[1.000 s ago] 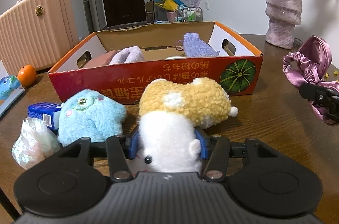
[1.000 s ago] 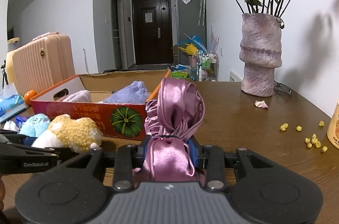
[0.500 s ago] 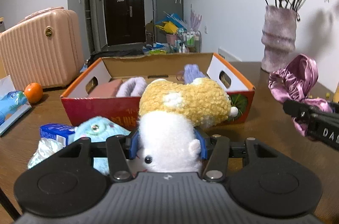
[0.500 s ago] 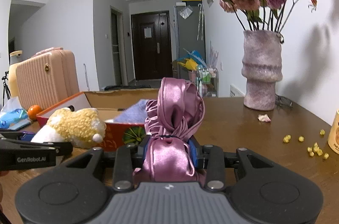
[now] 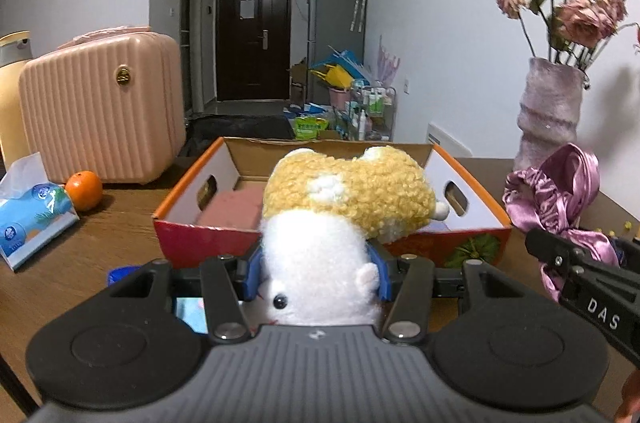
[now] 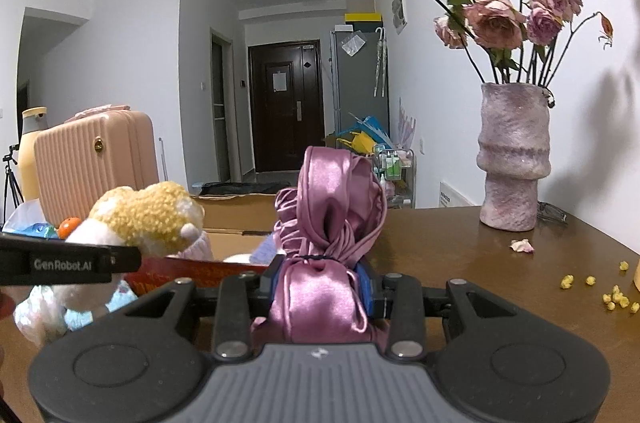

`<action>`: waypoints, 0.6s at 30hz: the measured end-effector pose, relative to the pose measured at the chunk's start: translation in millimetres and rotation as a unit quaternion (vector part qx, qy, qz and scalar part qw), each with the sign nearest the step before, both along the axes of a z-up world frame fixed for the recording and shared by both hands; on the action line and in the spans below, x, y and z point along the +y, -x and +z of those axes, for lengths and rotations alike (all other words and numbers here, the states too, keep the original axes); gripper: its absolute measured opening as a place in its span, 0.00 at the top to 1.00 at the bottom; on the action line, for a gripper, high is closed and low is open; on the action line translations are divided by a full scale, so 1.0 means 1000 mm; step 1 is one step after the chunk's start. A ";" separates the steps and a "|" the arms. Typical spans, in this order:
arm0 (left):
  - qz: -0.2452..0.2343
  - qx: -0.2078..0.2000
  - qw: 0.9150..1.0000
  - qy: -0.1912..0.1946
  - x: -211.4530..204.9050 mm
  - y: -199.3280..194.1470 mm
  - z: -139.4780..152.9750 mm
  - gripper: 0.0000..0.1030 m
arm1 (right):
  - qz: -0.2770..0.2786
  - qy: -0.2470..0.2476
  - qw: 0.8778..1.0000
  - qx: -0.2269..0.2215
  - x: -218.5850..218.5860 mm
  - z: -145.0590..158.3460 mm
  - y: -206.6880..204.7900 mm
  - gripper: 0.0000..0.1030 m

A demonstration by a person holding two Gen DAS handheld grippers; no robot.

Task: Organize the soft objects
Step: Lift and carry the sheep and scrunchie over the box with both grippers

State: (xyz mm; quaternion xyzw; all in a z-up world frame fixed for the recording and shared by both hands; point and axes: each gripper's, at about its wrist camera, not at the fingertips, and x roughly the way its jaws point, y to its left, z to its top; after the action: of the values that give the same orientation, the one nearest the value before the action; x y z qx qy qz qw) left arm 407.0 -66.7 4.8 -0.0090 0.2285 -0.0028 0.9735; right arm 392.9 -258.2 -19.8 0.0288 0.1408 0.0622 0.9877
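Left wrist: left claw (image 5: 318,273) clamped on yellow-and-white plush toy (image 5: 340,223), held in front of the cardboard box (image 5: 192,191); the toy hides much of the box interior.
Right wrist: right claw (image 6: 320,281) clenched on purple satin bonnet (image 6: 324,223), above the table (image 6: 460,243); box mostly blocked.

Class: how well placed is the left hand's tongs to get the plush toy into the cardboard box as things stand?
Probably yes. The left tongs grip the plush toy raised just before the cardboard box, whose top is open, with nothing between them.
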 end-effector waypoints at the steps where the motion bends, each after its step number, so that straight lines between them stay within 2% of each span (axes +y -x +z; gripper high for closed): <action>1: 0.003 -0.001 1.000 0.001 0.003 -0.002 0.001 0.49 | 0.000 0.001 1.000 -0.001 0.003 0.000 -0.002 0.66; 18: 0.045 -0.028 0.999 0.012 0.039 -0.046 0.014 0.49 | 0.006 0.002 1.000 -0.020 0.045 0.004 -0.052 0.66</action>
State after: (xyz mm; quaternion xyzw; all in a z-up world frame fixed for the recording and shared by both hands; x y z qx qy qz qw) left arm 453.3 -28.1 18.9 -0.0306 0.2002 0.0385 0.9785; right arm 444.9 -212.9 -16.2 0.0251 0.1212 0.0686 0.9899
